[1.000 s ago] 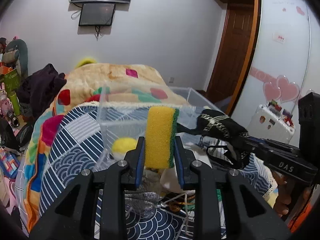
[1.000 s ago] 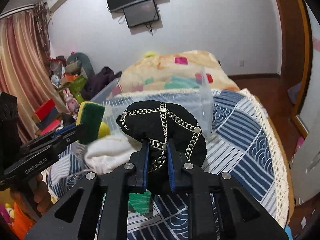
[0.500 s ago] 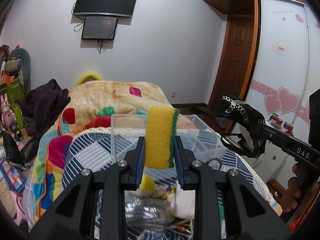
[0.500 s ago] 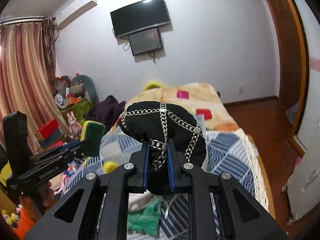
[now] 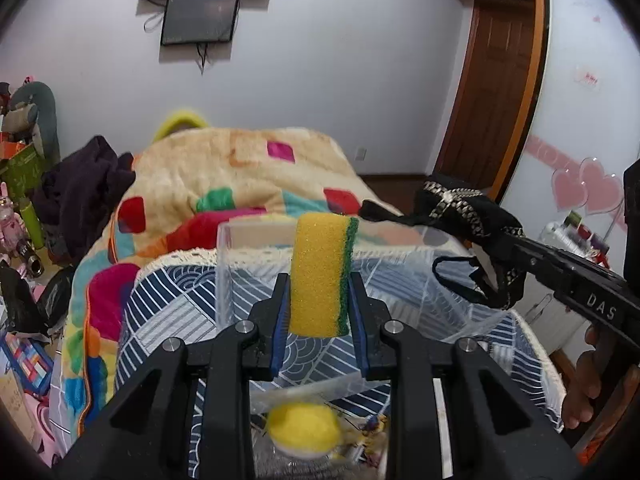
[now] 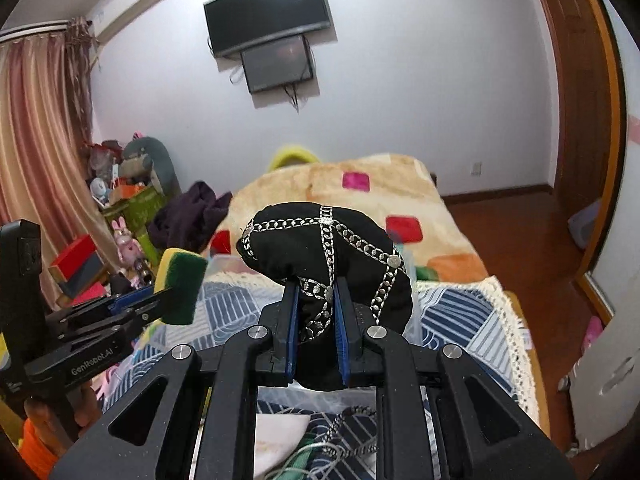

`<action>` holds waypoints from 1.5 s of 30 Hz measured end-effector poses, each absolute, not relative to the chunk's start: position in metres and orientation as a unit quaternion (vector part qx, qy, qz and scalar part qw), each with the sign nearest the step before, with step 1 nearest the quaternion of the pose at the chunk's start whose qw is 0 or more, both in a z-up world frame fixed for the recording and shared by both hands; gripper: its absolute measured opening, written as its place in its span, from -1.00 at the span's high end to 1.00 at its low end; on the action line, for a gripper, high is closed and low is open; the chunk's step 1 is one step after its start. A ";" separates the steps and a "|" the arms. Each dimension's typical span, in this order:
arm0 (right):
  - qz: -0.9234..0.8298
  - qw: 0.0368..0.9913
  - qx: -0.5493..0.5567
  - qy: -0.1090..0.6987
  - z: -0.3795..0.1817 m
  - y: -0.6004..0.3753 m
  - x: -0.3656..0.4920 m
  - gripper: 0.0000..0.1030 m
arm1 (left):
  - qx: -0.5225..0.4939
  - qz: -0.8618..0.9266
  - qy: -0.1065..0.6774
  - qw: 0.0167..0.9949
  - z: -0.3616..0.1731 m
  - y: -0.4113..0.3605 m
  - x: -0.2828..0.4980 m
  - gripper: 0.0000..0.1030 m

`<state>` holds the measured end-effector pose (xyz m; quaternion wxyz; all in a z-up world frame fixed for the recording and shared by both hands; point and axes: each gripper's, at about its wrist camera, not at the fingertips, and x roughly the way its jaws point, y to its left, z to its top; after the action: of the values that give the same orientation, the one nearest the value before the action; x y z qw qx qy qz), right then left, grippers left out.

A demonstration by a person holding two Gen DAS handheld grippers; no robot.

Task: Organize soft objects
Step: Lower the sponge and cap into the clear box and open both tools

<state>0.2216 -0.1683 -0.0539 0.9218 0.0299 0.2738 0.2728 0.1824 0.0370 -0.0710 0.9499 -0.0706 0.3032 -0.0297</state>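
Note:
My left gripper is shut on a yellow sponge with a green scouring side and holds it upright above a clear plastic bin on the bed. It also shows in the right wrist view. My right gripper is shut on a black fabric pouch with silver chain trim, held in the air; in the left wrist view the pouch hangs over the bin's right side. A yellow soft ball lies below my left gripper.
The bed carries a blue-and-white patterned cover and a beige blanket with coloured squares. White cloth and cords lie under the right gripper. Toys and boxes crowd the left floor. A wooden door stands at the right.
Both grippers have tilted down a little toward the bin, still holding their objects. The yellow ball has come into view under my left gripper.

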 end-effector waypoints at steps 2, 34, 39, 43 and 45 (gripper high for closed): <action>0.270 0.917 0.023 0.294 -0.062 -0.164 0.228 0.72 | -0.072 -0.033 0.322 0.944 -0.080 0.036 0.191 0.47; 0.293 0.900 -0.019 0.320 -0.053 -0.158 0.220 -0.23 | -0.058 -0.051 0.303 0.950 -0.060 0.034 0.165 -0.01; 0.298 0.910 -0.015 0.287 -0.041 -0.160 0.200 -0.47 | -0.059 -0.044 0.282 0.957 -0.051 0.039 0.141 -0.29; 0.303 0.911 -0.016 0.279 -0.042 -0.157 0.190 -0.54 | -0.038 -0.029 0.280 0.959 -0.058 0.037 0.127 -0.47; 0.305 0.909 -0.017 0.282 -0.048 -0.155 0.186 -0.54 | -0.026 -0.023 0.281 0.959 -0.064 0.035 0.121 -0.47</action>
<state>0.1861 -0.1554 -0.0485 0.9094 -0.0173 0.2819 0.3055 0.1206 0.0348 -0.0638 0.9592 -0.0258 0.2808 -0.0227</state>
